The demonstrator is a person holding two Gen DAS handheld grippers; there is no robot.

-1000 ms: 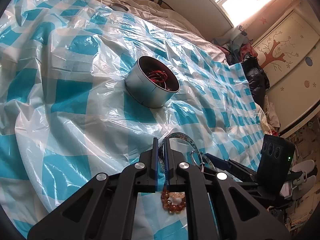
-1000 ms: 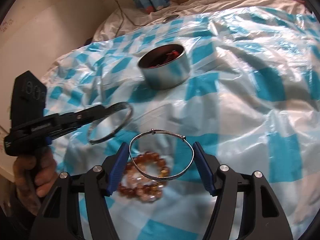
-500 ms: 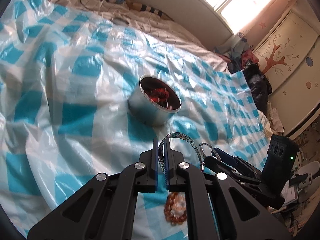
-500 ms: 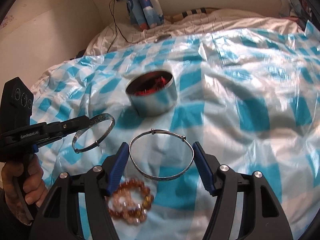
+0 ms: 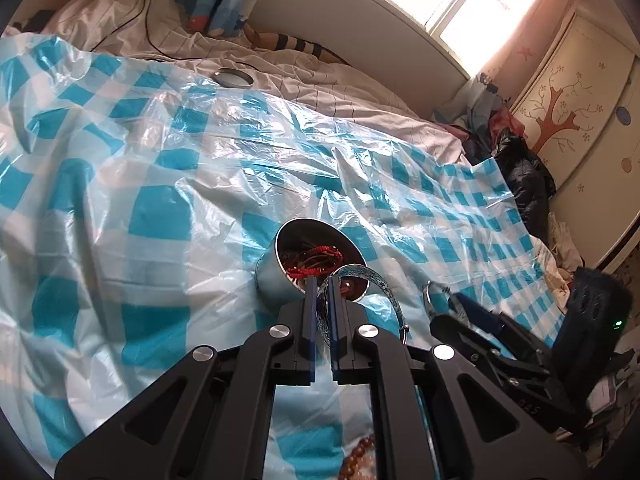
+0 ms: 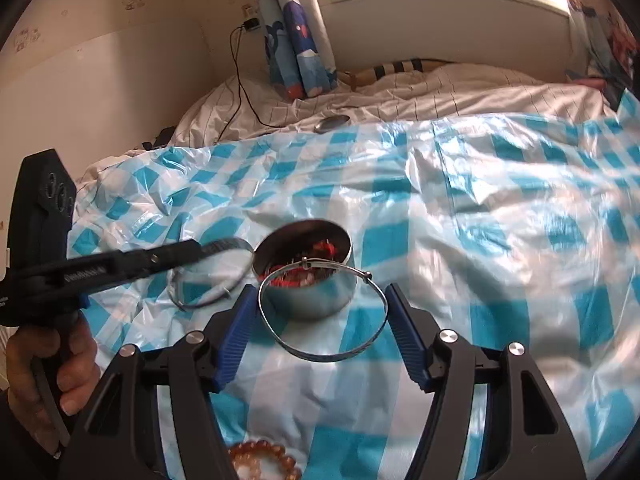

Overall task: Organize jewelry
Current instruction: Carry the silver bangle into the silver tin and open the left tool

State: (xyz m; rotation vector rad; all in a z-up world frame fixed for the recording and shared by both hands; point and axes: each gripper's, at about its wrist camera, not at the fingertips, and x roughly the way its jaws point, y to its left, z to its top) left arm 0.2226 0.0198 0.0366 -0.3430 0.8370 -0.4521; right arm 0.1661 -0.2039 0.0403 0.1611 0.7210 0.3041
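Lifting together toward the tin [image 6: 306, 270]: left gripper [image 5: 323, 308] pinched the patterned bangle [image 5: 376, 284], right gripper [image 6: 322, 320] clamped across the silver bangle [image 6: 324, 340] (bead bracelet [image 6: 262, 460] left behind).

We see a home bedroom, a bed [image 6: 460, 92] with rumpled sheets, a window [image 5: 492, 4], a tree-painted wardrobe [image 5: 568, 96], piled clothes [image 5: 516, 172].

**Bed and what lies on it**

We list a bed [image 6: 460, 92] in white striped bedding, overlaid by a crinkled blue-checked plastic sheet [image 6: 480, 208]. On the sheet: a round metal tin [image 6: 316, 300], an amber bead bracelet [image 6: 260, 460]. On the bedding: a round lid [image 5: 233, 78].
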